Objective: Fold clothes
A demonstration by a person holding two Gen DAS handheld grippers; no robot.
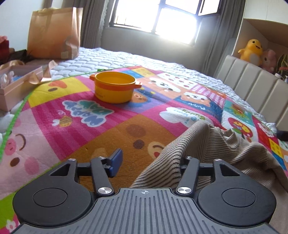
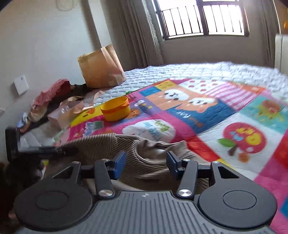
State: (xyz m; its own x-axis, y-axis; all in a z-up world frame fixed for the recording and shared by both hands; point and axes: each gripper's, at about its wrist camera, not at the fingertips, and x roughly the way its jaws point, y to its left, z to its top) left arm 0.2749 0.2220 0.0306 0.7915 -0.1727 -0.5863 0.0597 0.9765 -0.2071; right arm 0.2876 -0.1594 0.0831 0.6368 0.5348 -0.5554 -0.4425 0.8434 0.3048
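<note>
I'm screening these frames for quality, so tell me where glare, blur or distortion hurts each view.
Left wrist view: the window is blown out to white, the yellow pot and striped garment stay sharp, and fisheye bends the bed edges. Right wrist view: motion blur smears the playmat and the garment's left edge; the window bars stay readable.

pot (image 1: 114, 86) on play mat (image 1: 100, 126), paper bag (image 1: 54, 34) behind, garment (image 1: 207, 149) nearest

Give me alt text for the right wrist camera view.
The open right gripper hovers over a crumpled striped beige garment on a colourful cartoon play mat spread on a bed. Beyond sit a yellow toy pot and a brown paper bag.
</note>
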